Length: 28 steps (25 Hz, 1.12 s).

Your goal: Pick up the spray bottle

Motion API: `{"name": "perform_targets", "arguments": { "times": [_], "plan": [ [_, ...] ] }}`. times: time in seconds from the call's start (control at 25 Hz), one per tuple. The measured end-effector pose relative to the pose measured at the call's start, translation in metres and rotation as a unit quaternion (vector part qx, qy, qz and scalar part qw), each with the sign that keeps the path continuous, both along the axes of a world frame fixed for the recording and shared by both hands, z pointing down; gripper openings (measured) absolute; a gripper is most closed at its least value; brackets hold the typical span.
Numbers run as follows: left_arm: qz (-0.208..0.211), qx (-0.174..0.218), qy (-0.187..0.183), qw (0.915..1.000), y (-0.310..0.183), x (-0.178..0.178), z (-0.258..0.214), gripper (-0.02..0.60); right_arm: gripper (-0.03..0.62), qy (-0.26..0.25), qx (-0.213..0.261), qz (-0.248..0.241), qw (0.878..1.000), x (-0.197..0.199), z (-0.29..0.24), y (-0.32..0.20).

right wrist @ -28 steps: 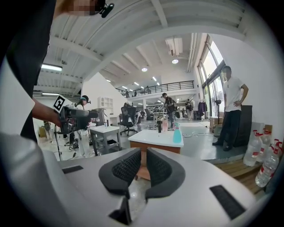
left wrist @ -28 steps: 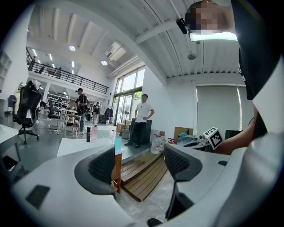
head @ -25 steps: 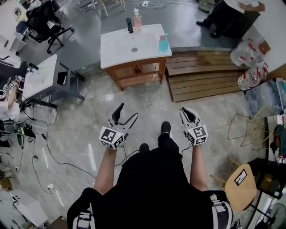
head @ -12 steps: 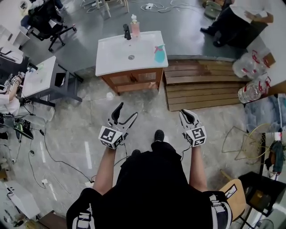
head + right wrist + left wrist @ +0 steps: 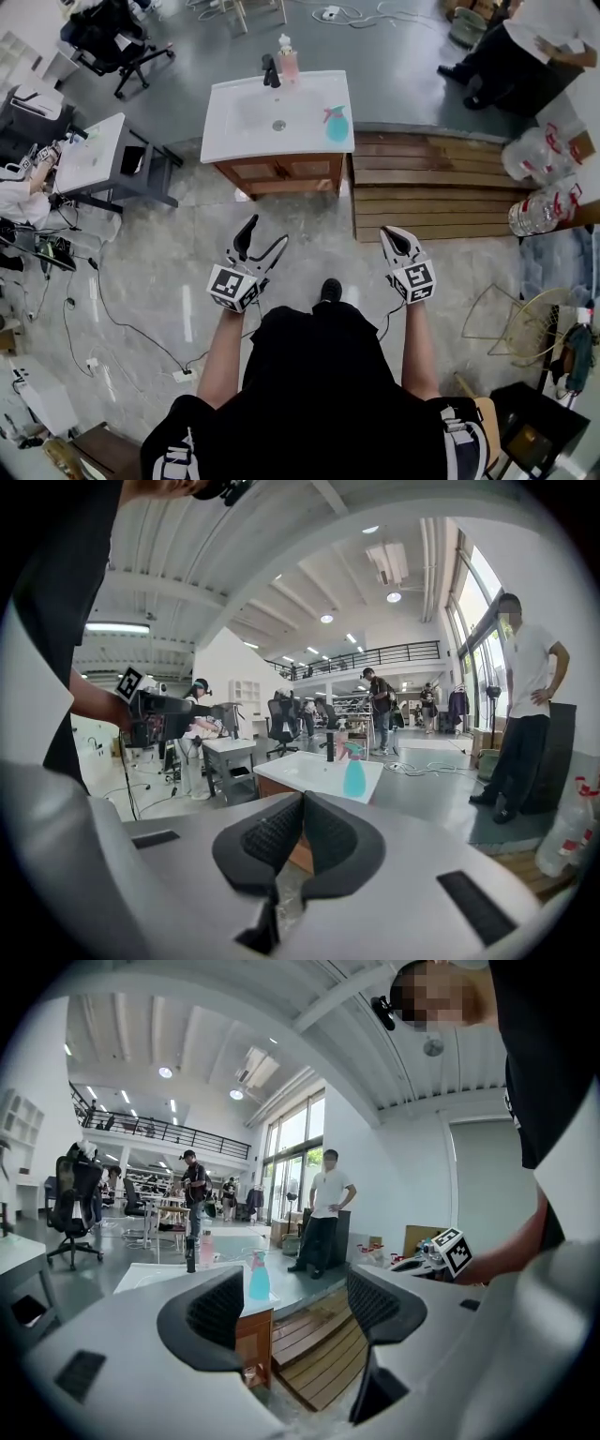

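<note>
A teal spray bottle (image 5: 337, 125) stands at the right edge of a white sink top (image 5: 234, 131) on a wooden cabinet, well ahead of me. It shows small in the left gripper view as the spray bottle (image 5: 259, 1279) and in the right gripper view as the spray bottle (image 5: 354, 775). My left gripper (image 5: 260, 239) is held over the floor with its jaws wide apart and nothing between them. My right gripper (image 5: 392, 237) is level with it, its jaws pressed together on nothing. Both are far short of the sink.
A black tap (image 5: 271, 69) and a pink soap bottle (image 5: 288, 56) stand at the sink's back. A wooden slatted platform (image 5: 431, 192) lies right of the cabinet. A grey side table (image 5: 94, 159) stands left, cables trail over the floor, and people stand around the hall.
I have walked forward: the sink cabinet and platform have drifted lower in the head view, toward me. Both grippers keep their pose, left open and right shut.
</note>
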<state>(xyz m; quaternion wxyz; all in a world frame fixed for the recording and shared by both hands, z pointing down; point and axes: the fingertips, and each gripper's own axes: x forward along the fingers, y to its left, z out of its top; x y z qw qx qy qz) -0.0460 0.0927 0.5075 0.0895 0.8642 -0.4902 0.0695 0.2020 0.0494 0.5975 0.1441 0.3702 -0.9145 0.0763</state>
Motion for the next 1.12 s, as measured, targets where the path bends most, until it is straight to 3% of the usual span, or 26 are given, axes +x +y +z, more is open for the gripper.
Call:
{"name": "perform_targets", "arguments": {
  "times": [0.28, 0.52, 1.12],
  "plan": [
    [-0.004, -0.003, 0.000, 1.0000, -0.021, 0.006, 0.001, 0.325, 0.017, -0.003, -0.005, 0.003, 1.000, 0.007, 0.005, -0.019],
    [0.016, -0.001, 0.013, 0.9998, -0.060, 0.001, 0.005, 0.325, 0.017, 0.010, -0.009, 0.020, 1.000, 0.006, 0.005, -0.043],
    [0.129, -0.003, 0.024, 0.9913, -0.249, -0.024, 0.014, 0.325, 0.017, 0.039, -0.001, 0.123, 0.992, -0.014, -0.010, -0.182]
  ]
}}
